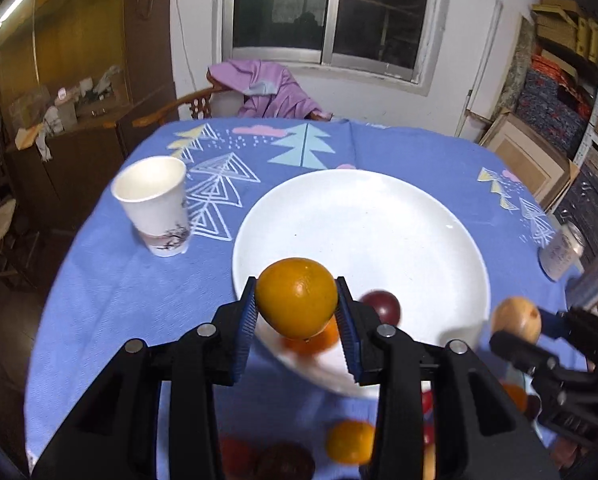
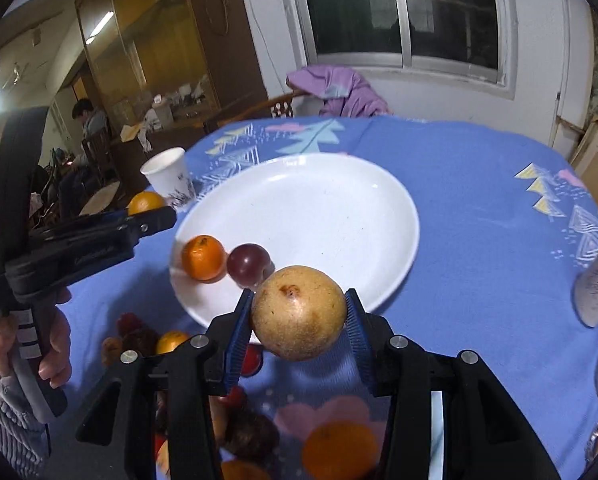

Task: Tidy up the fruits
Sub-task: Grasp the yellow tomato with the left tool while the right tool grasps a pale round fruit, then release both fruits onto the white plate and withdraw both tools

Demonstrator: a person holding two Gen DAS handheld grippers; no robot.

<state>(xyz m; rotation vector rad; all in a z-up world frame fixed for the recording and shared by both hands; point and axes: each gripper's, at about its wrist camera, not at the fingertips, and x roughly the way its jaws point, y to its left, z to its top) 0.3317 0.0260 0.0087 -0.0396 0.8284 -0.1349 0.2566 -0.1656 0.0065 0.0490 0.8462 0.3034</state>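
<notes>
left hand-held gripper (image 1: 297,316) | black frame | blue ribbed pads | silver screws

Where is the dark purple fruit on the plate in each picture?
Left wrist view: purple fruit sits low, right of centre, beside the held orange.
Right wrist view: purple fruit sits left of centre, above the held pear.
Shared landmark: white plate.

The plate (image 2: 339,184) sits mid-frame on the bench (image 2: 479,208); a mandarin (image 2: 203,258) and plum (image 2: 249,264) lie side by side at its lower-left rim. The cup (image 2: 167,176) stands upper left of the plate, a jar (image 2: 597,284) at the right edge, and loose fruit (image 2: 139,338) lies lower left.
</notes>
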